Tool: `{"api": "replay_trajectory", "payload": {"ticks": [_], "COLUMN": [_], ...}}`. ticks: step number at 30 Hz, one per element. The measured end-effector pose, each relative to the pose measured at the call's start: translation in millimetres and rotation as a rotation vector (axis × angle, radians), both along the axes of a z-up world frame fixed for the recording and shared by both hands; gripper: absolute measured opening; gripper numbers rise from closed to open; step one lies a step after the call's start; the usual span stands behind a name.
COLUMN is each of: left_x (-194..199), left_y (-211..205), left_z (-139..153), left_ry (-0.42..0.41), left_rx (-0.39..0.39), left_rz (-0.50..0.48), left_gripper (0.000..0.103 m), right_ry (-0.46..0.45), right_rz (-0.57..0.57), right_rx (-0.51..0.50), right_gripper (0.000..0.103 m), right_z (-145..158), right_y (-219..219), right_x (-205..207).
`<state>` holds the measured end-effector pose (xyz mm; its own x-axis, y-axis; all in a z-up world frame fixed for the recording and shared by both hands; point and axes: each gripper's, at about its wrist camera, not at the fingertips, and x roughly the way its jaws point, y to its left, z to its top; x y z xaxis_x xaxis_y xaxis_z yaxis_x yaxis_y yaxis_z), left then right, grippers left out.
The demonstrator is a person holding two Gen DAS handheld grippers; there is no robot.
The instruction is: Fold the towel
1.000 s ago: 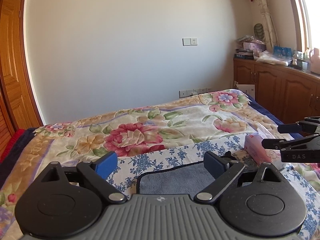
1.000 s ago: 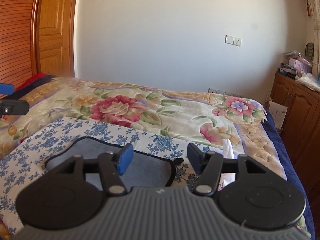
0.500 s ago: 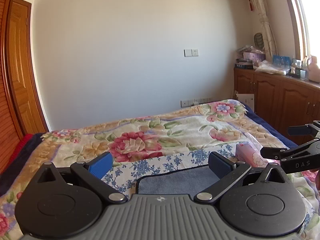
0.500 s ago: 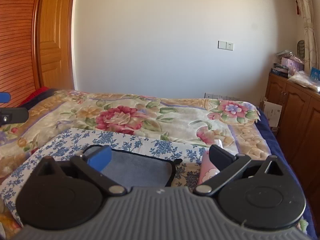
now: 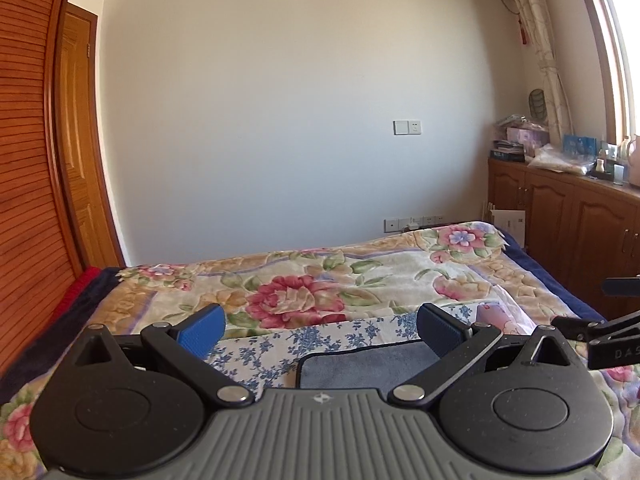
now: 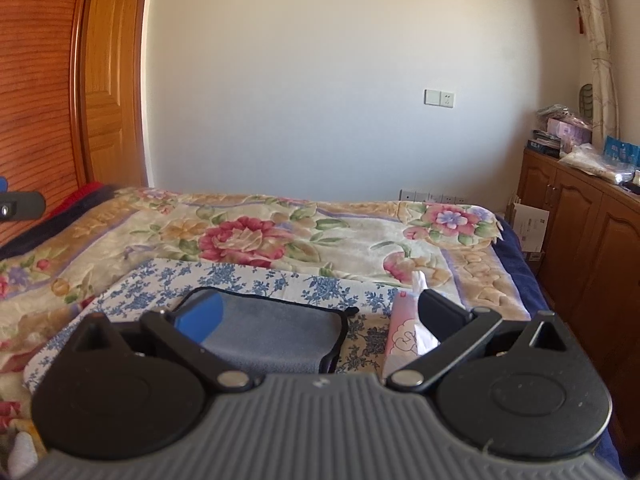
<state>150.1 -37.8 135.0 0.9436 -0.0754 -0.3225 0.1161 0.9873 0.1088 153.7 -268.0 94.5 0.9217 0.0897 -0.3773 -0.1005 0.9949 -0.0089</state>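
A grey-blue towel with a dark border lies flat and folded on a blue-flowered white cloth on the bed. In the left wrist view the towel shows between the fingers, low in the frame. My left gripper is open and empty, held above and short of the towel. My right gripper is open and empty, also above the towel's near side. The right gripper shows at the right edge of the left wrist view.
A pink tissue pack lies just right of the towel. The floral bedspread covers the bed. Wooden cabinets stand to the right, a wooden door and wardrobe to the left.
Both grippers have lifted and tilted upward, away from the towel. The right gripper's jaws have opened wider. The towel lies where it was.
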Motion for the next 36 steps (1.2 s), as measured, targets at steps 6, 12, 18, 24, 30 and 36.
{"api": "replay_trajectory", "payload": {"ticks": [6, 12, 18, 24, 30, 36], "left_x": [-23.7, -44.4, -62.6, -78.5, -91.0, -100.5], "left_y": [0.2, 0.0, 4.6, 16.4, 26.2, 33.3], "left_z": [7.0, 7.4, 1.6, -10.4, -23.3, -35.9], "left_ry": [-0.001, -0.023, -0.027, -0.021, -0.012, -0.002], "left_rx": [-0.009, -0.007, -0.013, -0.026, -0.022, -0.025], "left_rz": [0.01, 0.022, -0.001, 0.01, 0.029, 0.045], "left_gripper": [0.103, 0.103, 0.103, 0.103, 0.103, 0.103], "right_ry": [-0.033, -0.05, -0.047, -0.032, -0.021, -0.022], "right_rz": [0.004, -0.005, -0.012, -0.005, 0.0, -0.001], "right_rx": [-0.02, -0.023, -0.009, 0.0, -0.015, -0.002], "right_gripper": [0.103, 0.103, 0.103, 0.103, 0.103, 0.103], "right_z": [11.9, 17.7, 12.0, -2.7, -12.2, -15.6], "right_y": [3.4, 2.3, 3.4, 12.0, 16.4, 16.5], "right_x": [-18.9, -34.2, -48.1, -63.0, -78.3, -91.8]}}
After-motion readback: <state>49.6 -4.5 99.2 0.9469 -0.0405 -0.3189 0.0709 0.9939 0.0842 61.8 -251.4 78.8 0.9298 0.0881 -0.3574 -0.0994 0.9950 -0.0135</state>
